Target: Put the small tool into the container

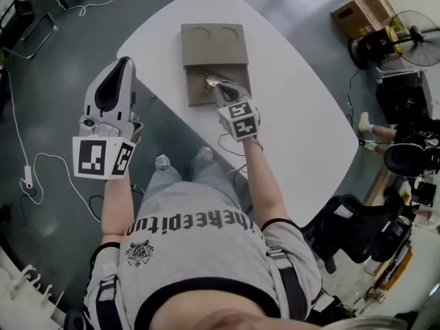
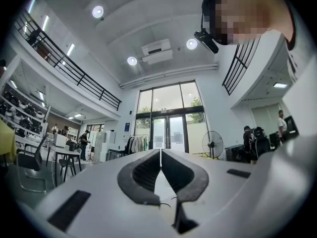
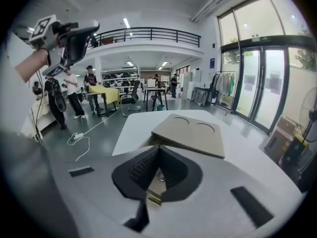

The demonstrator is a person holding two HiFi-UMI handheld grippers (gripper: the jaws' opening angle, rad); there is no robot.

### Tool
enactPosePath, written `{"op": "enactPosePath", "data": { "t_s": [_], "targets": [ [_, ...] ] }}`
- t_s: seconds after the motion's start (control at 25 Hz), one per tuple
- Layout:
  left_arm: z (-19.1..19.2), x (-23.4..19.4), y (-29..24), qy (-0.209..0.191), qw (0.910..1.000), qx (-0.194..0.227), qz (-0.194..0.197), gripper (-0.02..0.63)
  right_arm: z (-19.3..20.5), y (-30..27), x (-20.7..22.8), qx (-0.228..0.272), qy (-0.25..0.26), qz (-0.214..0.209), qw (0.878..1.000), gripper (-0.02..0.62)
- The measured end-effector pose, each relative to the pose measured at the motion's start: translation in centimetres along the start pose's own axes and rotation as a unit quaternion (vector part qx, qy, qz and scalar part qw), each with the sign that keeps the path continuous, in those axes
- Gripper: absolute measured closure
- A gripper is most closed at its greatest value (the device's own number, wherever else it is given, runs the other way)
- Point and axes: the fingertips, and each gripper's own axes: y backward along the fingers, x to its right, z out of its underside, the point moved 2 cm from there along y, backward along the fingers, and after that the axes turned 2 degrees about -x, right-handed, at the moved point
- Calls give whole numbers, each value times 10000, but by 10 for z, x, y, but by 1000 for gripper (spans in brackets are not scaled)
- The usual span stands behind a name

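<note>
Small silvery tool (image 1: 212,82): pinched at the tip of the right gripper (image 3: 158,152), over the open tray half of the box (image 1: 196,93). Cannot tell whether clear of the tray floor or touching it. Jaws closed on it, with a bit of metal and a brass-coloured end showing between the dark pads in the right gripper view. Points slantwise down toward the box, marker cube on the near side.

Beyond the tray, the lid (image 1: 214,43), brown card with two round marks, on the side of the box farthest from the person.

Under the box, a white table (image 1: 302,122), bare around it.

Well to the left of the box, past the table edge and over the floor, the left gripper (image 2: 160,153). Jaws pressed together at the tip, nothing between them. Held about level, aimed away from the box toward tall glass doors (image 2: 167,128) in its own view.

On the floor farther left of the box, a white cable (image 1: 41,162).
</note>
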Motion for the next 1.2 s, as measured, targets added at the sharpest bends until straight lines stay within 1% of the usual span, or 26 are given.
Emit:
{"op": "enactPosePath", "data": {
  "t_s": [0.08, 0.28, 0.44, 0.68, 0.92, 1.2],
  "targets": [
    [-1, 2, 1, 17, 9999, 16, 108, 597, -7, 11, -1, 194, -152, 164, 9996, 591],
    [-2, 7, 3, 59, 9992, 60, 401, 597, -21, 37, -7, 596, -348, 542, 9961, 591],
    [-5, 13, 5, 99, 9980, 115, 614, 597, -33, 61, -11, 881, -435, 832, 9917, 591],
    [-10, 28, 9, 165, 9958, 185, 882, 597, -46, 100, -15, 1343, -581, 1140, 9827, 591],
    [-16, 37, 13, 217, 9933, 236, 1110, 597, -62, 133, -24, 1668, -503, 1470, 9737, 591],
    [-22, 51, 19, 214, 9906, 307, 1317, 597, -78, 174, -31, 2062, -425, 1820, 9605, 598]
  ]
}}
